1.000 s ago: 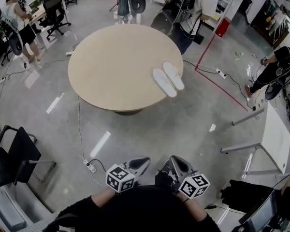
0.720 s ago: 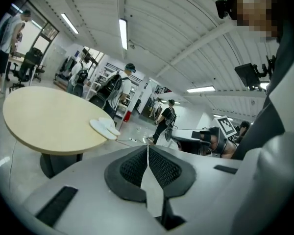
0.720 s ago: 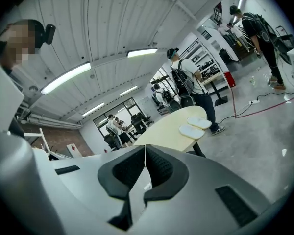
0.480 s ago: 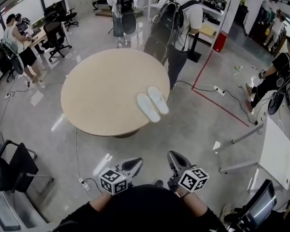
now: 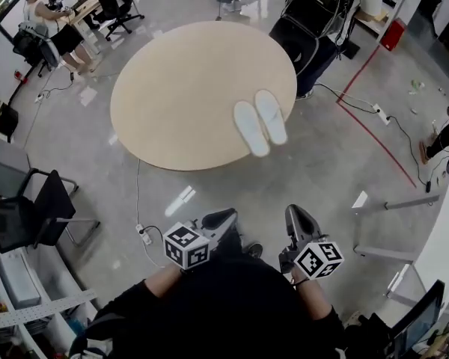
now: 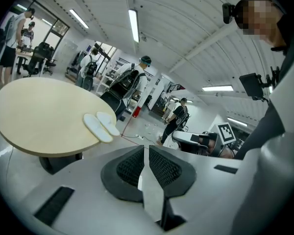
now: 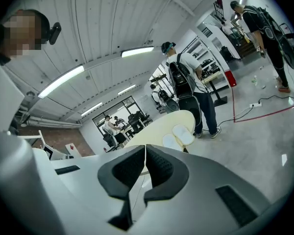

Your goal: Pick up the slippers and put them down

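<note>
Two white slippers (image 5: 260,122) lie side by side near the right edge of a round beige table (image 5: 179,88). They also show small in the left gripper view (image 6: 102,126) and in the right gripper view (image 7: 178,135). My left gripper (image 5: 226,217) and right gripper (image 5: 294,215) are held close to my body, well short of the table, over the grey floor. Both are shut with nothing between the jaws. Their marker cubes (image 5: 185,246) face the head camera.
A black chair (image 5: 30,215) stands at the left. A power strip and cable (image 5: 142,234) lie on the floor between me and the table. A person with a backpack (image 5: 322,10) stands behind the table. A red floor line (image 5: 374,129) and a white table leg (image 5: 404,204) lie at the right.
The view has shifted: the table and slippers sit closer and more central than before. Both grippers stay shut and low in the picture.
</note>
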The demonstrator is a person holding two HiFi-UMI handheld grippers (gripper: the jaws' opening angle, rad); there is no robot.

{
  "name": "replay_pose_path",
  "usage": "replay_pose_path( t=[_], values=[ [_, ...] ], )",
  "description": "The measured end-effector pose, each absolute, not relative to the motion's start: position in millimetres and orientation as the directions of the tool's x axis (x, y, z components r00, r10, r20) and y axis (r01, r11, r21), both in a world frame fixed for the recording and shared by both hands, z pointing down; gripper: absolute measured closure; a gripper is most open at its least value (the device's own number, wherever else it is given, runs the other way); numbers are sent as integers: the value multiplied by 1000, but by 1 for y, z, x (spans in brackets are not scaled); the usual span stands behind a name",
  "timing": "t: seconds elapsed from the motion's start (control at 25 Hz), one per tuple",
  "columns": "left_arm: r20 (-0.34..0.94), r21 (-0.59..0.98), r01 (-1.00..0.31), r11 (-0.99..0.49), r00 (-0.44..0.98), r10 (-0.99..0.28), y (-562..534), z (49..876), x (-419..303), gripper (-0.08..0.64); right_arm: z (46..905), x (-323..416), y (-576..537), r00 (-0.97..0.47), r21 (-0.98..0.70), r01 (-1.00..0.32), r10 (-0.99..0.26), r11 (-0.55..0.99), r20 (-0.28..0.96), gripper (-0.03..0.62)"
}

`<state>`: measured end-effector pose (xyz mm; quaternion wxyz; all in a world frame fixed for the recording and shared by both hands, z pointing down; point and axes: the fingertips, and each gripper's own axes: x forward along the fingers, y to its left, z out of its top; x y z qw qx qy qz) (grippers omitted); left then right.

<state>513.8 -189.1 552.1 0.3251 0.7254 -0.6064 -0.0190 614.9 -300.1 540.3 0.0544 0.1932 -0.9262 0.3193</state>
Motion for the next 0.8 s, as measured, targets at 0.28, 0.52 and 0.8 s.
replay_pose_path(
  t=[0.28, 0.52, 0.8],
  values=[
    [325, 585, -809, -55, 297, -898, -262, 572, 453, 534, 554, 557, -360, -901, -545, -434, -326, 718, 287, 575],
    [303, 665, -743, -76, 362, -882, -309, 591, 417, 529, 568, 508, -398, -854, -489, -506, -334, 710, 398, 572],
    [336, 751, -660, -19, 406, -850, -325, 628, 389, 380, 598, 471, -428, -819, -504, -544, -296, 670, 491, 414]
  ],
)
